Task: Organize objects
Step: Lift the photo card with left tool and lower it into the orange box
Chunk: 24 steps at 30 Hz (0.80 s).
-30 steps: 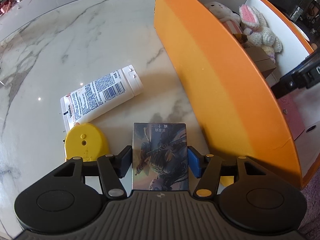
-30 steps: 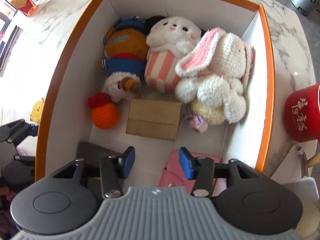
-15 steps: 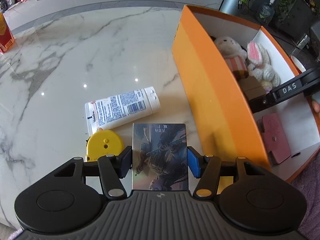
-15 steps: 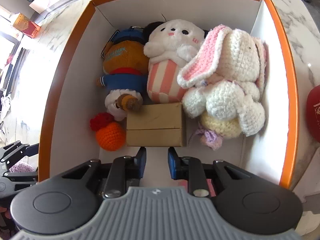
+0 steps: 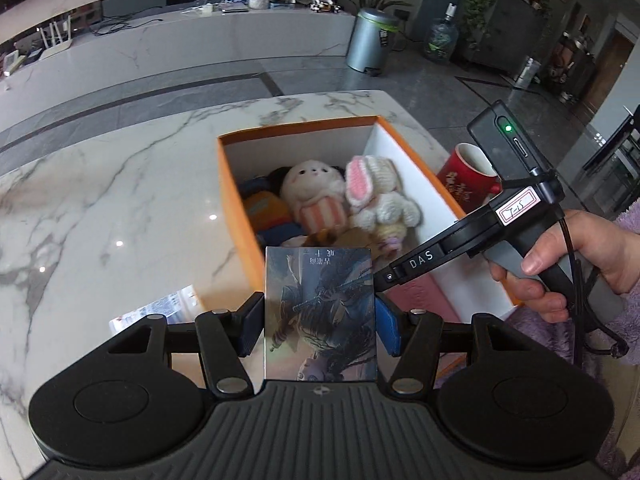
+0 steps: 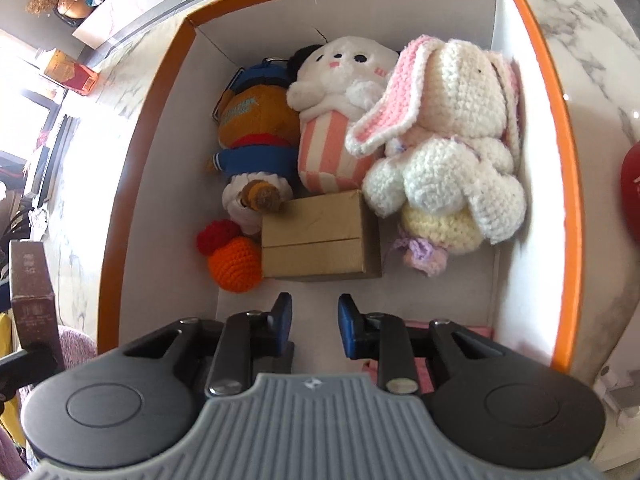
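The left gripper holds the card box above the table, beside the orange box. Lower it flat behind the empty, narrow right gripper.

I see a red mug right of the jaws, steel bin and water jug far ahead, marble tabletop below.

The box sits on the table, with the mug just beside it at three o'clock. Inside, three plush toys line the twelve o'clock wall; the carton lies before them, the knitted ball touching it at nine o'clock.
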Motion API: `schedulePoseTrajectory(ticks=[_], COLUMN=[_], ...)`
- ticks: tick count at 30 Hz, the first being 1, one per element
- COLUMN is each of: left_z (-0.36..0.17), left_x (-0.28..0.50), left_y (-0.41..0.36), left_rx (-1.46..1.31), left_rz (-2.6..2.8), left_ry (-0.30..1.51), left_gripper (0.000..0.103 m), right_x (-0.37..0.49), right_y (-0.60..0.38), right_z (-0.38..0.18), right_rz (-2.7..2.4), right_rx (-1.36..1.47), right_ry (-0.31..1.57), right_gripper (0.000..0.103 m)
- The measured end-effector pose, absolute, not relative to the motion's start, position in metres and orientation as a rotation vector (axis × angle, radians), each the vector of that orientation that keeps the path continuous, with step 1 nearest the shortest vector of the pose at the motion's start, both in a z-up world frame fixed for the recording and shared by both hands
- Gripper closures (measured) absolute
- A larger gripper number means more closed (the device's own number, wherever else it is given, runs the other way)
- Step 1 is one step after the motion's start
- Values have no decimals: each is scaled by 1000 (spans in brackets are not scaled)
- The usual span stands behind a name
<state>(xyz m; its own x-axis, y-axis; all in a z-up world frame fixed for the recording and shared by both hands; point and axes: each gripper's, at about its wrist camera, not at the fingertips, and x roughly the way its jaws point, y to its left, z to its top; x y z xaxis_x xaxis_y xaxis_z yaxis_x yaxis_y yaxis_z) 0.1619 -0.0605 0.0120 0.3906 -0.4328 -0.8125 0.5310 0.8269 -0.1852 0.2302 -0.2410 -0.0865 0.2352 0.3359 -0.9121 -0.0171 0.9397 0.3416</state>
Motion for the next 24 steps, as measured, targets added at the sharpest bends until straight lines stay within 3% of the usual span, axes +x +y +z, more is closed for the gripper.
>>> schedulePoseTrajectory(ticks=[9,24], left_z=[-45,-100], left_x=[179,187], left_y=[-130,-159], left_rx=[-11,-83], left_rz=[-599,-474], left_ry=[1189,1377], left_gripper=[36,37], right_x=[173,178], right_y=[-295,-290], right_z=[-13,-34], right_rz=[127,183], right_rx=[111,38], right_ry=[1087,1053], right_gripper=[73,74])
